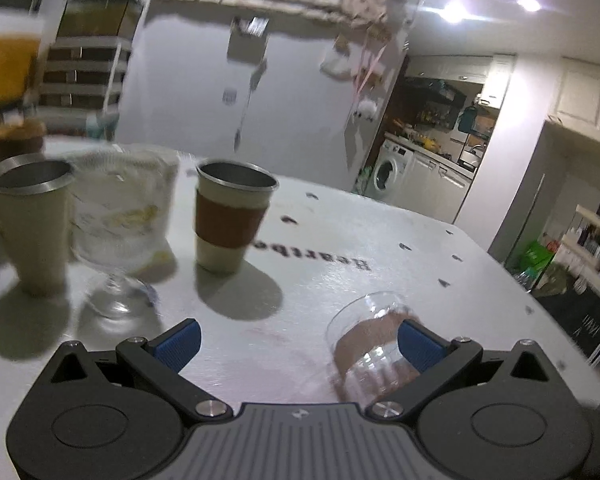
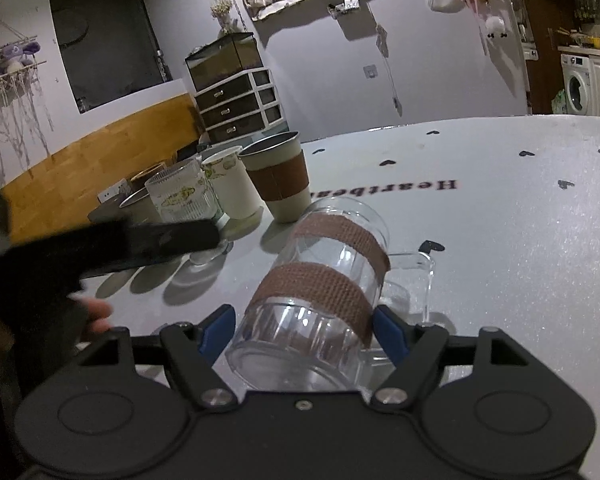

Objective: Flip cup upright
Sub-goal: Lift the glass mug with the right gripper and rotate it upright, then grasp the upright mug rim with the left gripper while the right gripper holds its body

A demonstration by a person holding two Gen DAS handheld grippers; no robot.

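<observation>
A clear glass mug (image 2: pixel 320 280) with two brown fabric bands and a handle lies on its side on the white table (image 2: pixel 520 240). Its base end sits between the blue pads of my right gripper (image 2: pixel 305 330); the jaws are wide, a pad close on each side, contact unclear. In the left wrist view the same mug (image 1: pixel 370 336) lies beside the right fingertip (image 1: pixel 418 342) of my left gripper (image 1: pixel 298 340), which is open and empty above the table.
Upright cups stand at the table's left: a beige cup with brown sleeve (image 1: pixel 230 216), a stemmed glass (image 1: pixel 120 220), a metal-rimmed tumbler (image 1: pixel 30 220), a white cup (image 2: pixel 232 186). The left hand and gripper body (image 2: pixel 100 248) show dark at left.
</observation>
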